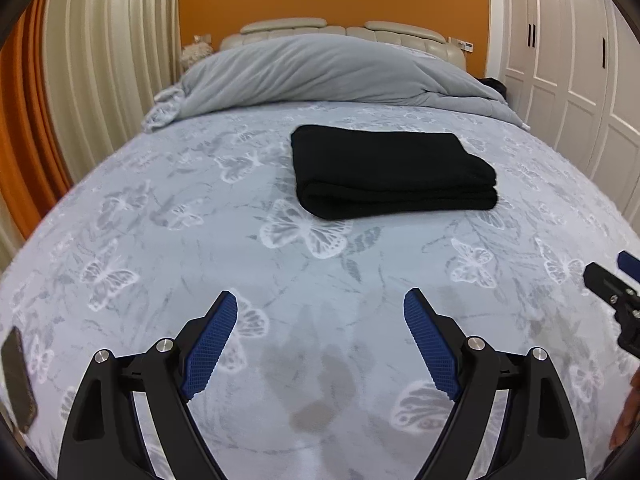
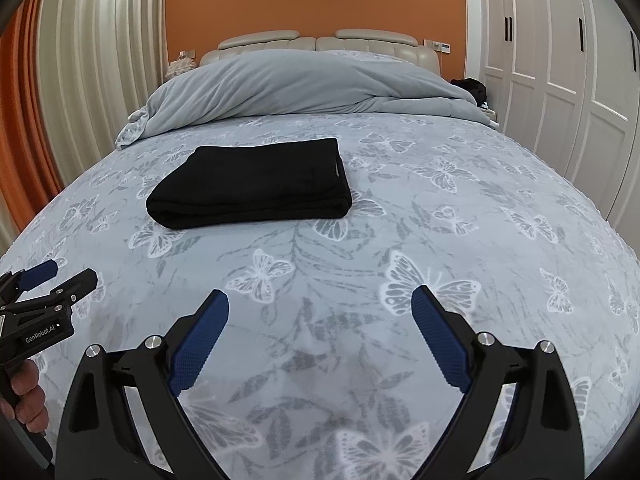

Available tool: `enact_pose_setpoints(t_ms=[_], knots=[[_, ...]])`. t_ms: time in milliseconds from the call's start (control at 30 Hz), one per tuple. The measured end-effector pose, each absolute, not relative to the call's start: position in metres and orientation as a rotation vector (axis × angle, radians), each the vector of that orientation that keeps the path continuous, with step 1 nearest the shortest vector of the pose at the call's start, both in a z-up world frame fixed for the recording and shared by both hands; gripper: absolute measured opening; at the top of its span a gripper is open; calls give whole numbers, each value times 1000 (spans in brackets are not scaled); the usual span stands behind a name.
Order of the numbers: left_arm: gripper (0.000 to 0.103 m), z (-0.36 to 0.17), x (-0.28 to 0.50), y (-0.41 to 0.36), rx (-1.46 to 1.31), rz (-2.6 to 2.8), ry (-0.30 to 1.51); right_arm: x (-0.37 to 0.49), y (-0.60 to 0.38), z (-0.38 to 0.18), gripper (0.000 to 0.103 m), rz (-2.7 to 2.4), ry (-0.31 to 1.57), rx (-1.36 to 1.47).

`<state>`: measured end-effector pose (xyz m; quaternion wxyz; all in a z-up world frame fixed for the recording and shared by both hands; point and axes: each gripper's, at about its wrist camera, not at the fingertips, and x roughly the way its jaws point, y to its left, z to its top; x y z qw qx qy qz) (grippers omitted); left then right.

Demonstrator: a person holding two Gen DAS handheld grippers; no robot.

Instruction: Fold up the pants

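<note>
Black pants point(image 1: 390, 170) lie folded into a compact rectangle on the butterfly-patterned bed cover, seen left of centre in the right wrist view point(image 2: 252, 182). My left gripper point(image 1: 320, 304) hovers over the bare cover, well short of the pants, open with nothing between its blue pads. My right gripper point(image 2: 320, 300) is likewise open and empty, nearer the foot of the bed than the pants. Each gripper shows at the edge of the other's view: the right one point(image 1: 612, 284) and the left one point(image 2: 52, 276), held by a hand point(image 2: 28, 396).
A rumpled grey duvet point(image 1: 320, 72) is piled at the head of the bed below a padded headboard point(image 2: 320, 42). White wardrobe doors point(image 2: 560, 80) line the right side, curtains point(image 1: 100, 60) the left. A dark flat object point(image 1: 16, 380) lies at the bed's left edge.
</note>
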<state>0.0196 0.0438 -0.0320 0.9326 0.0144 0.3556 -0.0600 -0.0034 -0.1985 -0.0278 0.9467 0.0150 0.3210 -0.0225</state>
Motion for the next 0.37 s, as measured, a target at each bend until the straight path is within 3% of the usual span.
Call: enact_pose_setpoints(t_ms=[300, 367], knots=[[83, -36, 23, 44, 23, -109, 743, -2, -193, -34, 91, -36, 676, 16], [83, -37, 23, 43, 31, -106, 745, -2, -191, -35, 95, -34, 676, 7]])
